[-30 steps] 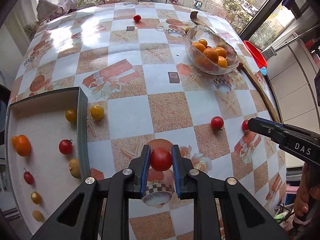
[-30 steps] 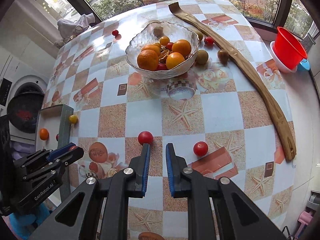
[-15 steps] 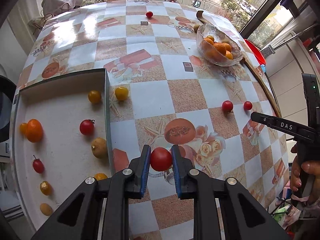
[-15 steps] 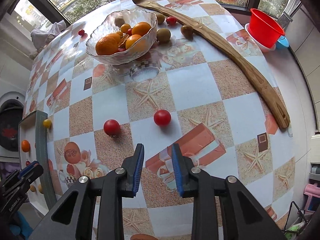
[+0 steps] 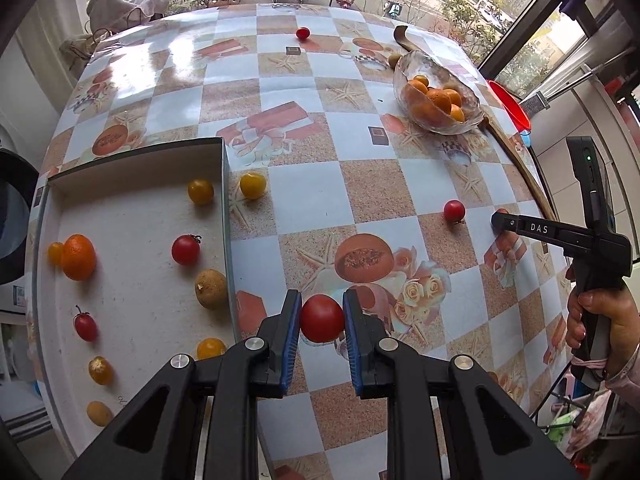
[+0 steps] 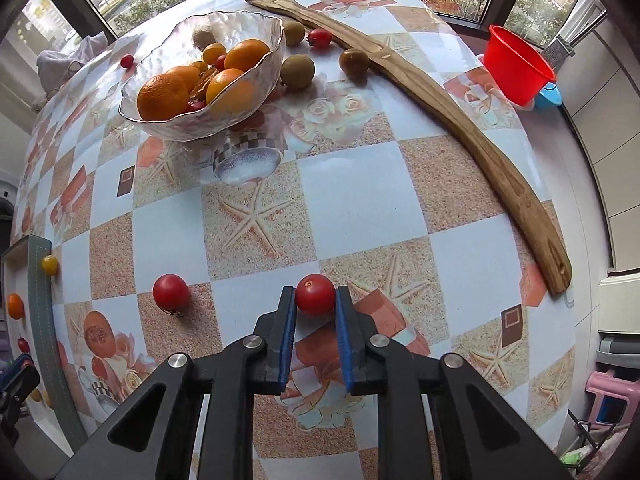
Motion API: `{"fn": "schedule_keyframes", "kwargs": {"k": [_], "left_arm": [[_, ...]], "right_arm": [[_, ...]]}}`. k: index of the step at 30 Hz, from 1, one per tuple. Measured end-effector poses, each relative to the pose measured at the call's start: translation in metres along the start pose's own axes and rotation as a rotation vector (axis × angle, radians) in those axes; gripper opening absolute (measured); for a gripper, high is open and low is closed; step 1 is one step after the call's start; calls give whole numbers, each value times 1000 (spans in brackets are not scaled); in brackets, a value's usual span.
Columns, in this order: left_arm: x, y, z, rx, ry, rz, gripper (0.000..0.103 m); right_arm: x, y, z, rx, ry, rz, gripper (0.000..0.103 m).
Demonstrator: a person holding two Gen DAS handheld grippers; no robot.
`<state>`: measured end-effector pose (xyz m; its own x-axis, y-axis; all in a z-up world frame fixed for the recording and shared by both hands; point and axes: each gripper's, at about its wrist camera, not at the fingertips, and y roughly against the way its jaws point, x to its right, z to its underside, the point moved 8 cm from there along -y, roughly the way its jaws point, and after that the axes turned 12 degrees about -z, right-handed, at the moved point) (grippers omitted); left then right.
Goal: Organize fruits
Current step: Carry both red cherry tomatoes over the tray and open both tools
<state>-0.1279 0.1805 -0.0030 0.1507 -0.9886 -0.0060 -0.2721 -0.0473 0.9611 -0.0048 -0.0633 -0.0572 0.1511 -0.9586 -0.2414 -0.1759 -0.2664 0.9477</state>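
My left gripper [image 5: 322,320] is shut on a red tomato [image 5: 322,325], held above the tablecloth just right of the white tray [image 5: 132,164]. The tray holds several small fruits, among them an orange [image 5: 78,257]. Low over the table, my right gripper [image 6: 315,300] has its jaws closing on a second red tomato [image 6: 315,293], blue pads against its sides. A third red tomato [image 6: 171,292] lies loose to its left. The glass bowl [image 6: 224,20] of oranges stands farther back. In the left wrist view the right gripper [image 5: 500,220] reaches in from the right.
A yellow tomato [image 5: 253,185] lies just outside the tray wall. A long curved wooden piece [image 6: 460,120] runs along the table's right edge, with brown fruits [image 6: 297,71] beside the bowl. A red cup [image 6: 516,64] sits beyond it. A small red tomato [image 5: 303,33] lies far back.
The left gripper carried its tomato toward the tray, then held still. The right gripper opened, dropped down over the right-hand red tomato and closed on it.
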Motion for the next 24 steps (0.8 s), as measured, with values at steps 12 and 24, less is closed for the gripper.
{"fn": "schedule_keyframes", "kwargs": {"k": [12,24], "left_arm": [[-26,13,11,11,32,-23,23],[-92,27,46,11,143,-71,23]], "right_arm": [[-22,10,8,-5,2,-50,21],[-173,20,38,-60,210,-247,21]]}}
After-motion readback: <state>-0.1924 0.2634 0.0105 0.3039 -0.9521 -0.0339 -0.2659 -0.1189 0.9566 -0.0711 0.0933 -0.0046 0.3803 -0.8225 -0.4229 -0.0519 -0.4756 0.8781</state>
